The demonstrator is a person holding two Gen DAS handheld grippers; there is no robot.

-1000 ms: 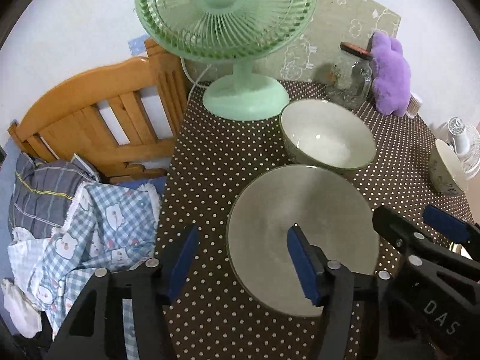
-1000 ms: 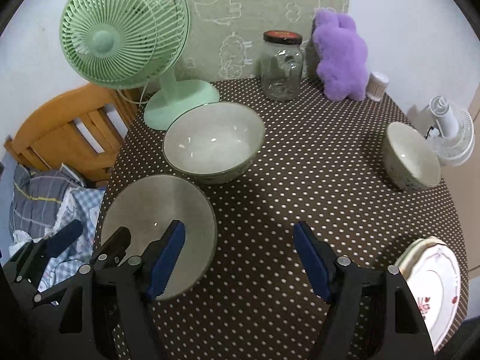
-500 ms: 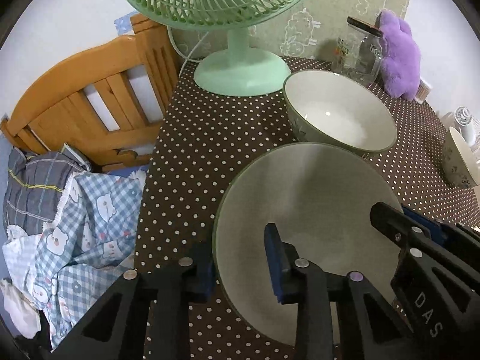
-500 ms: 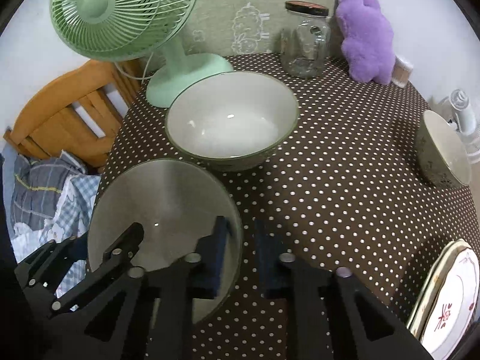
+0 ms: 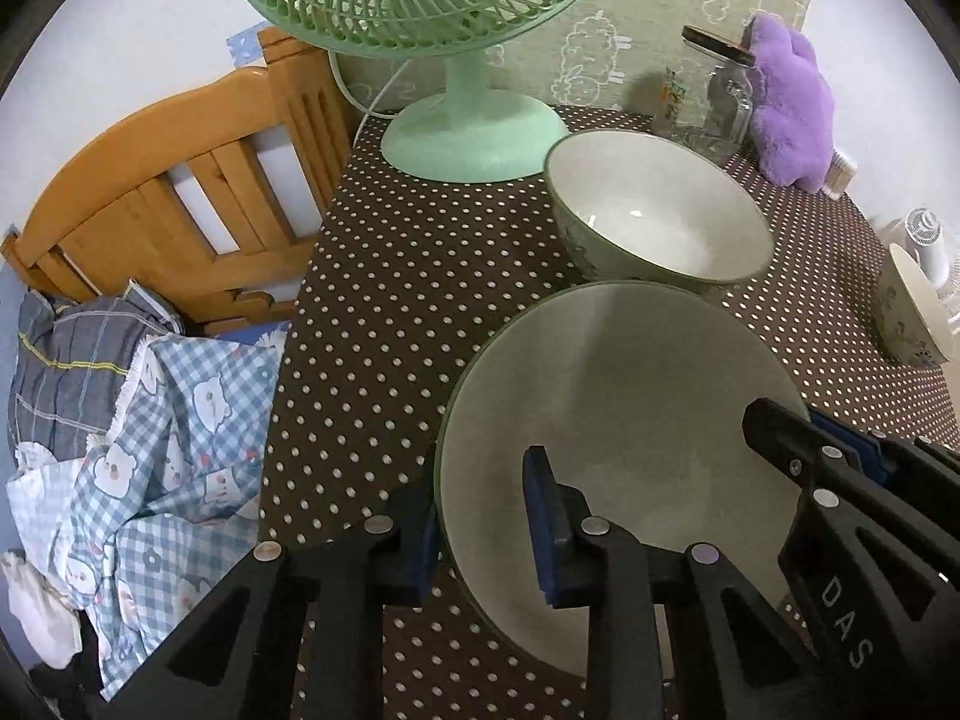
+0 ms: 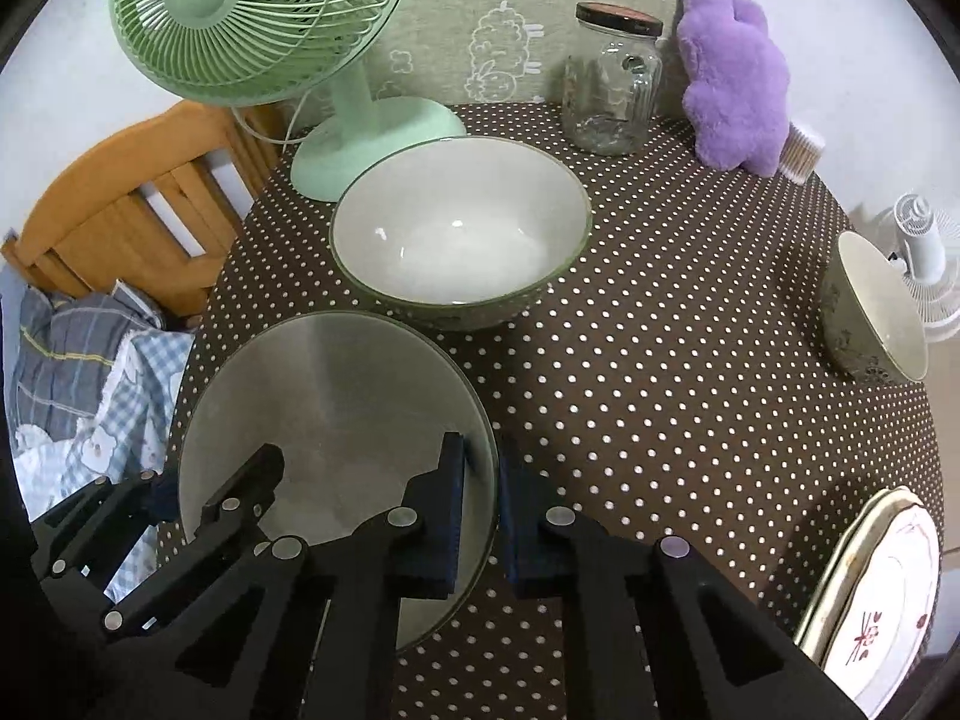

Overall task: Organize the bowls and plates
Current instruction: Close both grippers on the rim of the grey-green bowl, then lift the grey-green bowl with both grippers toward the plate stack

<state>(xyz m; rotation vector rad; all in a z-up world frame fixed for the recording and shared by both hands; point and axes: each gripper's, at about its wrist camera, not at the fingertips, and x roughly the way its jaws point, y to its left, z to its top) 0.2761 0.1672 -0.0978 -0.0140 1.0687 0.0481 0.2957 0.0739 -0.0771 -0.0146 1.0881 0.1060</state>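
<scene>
Left wrist view: your left tongs (image 5: 480, 531) pinch the grey plate's (image 5: 618, 420) near-left rim; large bowl (image 5: 654, 219) just behind, green fan (image 5: 474, 132) beyond.

Right wrist view: your right tongs (image 6: 480, 516) pinch its right rim (image 6: 336, 408) on the desk (image 6: 660, 384); small bowl (image 6: 870, 312), glass jar (image 6: 612, 96), patterned plates (image 6: 882, 606) stand apart.

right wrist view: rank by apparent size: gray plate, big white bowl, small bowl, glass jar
1. gray plate, though nearest the camera
2. big white bowl
3-4. small bowl and glass jar: look alike, unranked
</scene>
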